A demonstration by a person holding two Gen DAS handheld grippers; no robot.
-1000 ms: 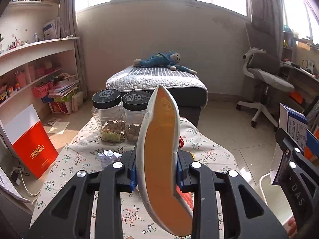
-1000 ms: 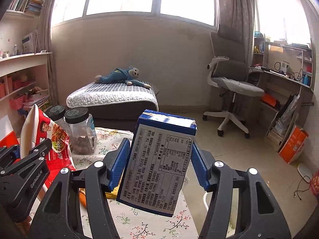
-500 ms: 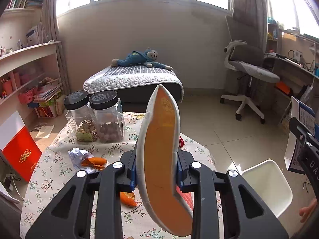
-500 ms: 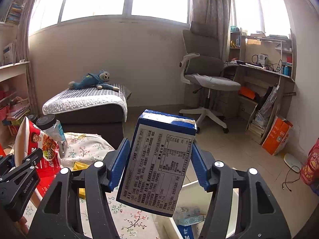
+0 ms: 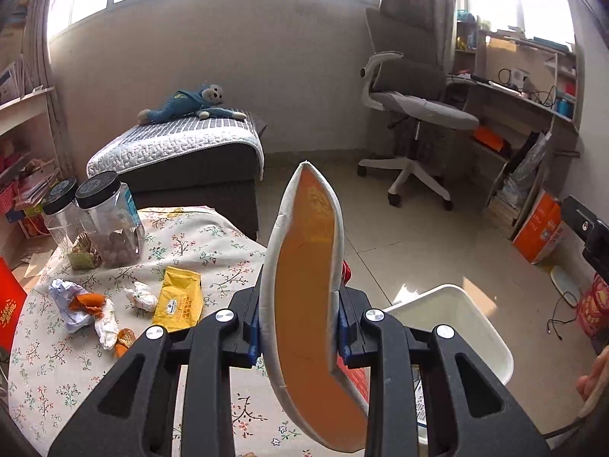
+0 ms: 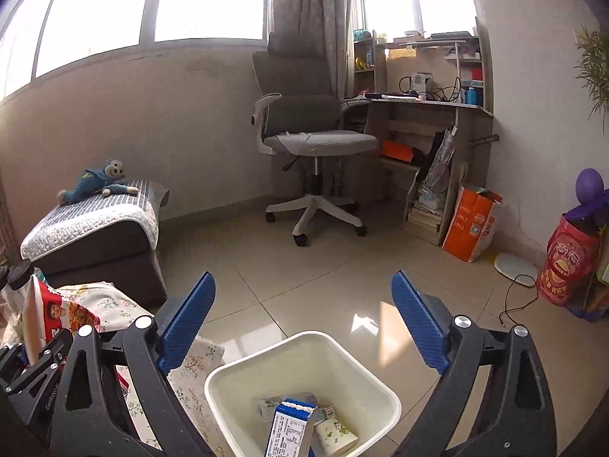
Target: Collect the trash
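My left gripper (image 5: pixel 300 327) is shut on a snack bag (image 5: pixel 304 266), seen edge-on with an orange inside and white rim; its red printed face shows in the right wrist view (image 6: pixel 49 316). My right gripper (image 6: pixel 302 282) hangs over the white bin (image 6: pixel 236 369), its jaws opening wide with nothing between them. A blue carton (image 6: pixel 291 430) lies in the bin among other packets. On the floral table (image 5: pixel 213 236) lie a yellow wrapper (image 5: pixel 179 299), crumpled paper (image 5: pixel 66 297), orange peel (image 5: pixel 89 301) and a white wad (image 5: pixel 142 295).
Two black-lidded jars (image 5: pixel 110 224) stand at the table's far left. The bin (image 5: pixel 468 304) sits on the tiled floor right of the table. Beyond are an ottoman (image 5: pixel 190 160), an office chair (image 6: pixel 316 144) and a desk (image 6: pixel 430 114). A hand (image 5: pixel 593 377) shows at the right edge.
Both grippers swung right from the table toward the bin. The right jaws opened and the blue carton dropped into the bin. The left still grips the snack bag.
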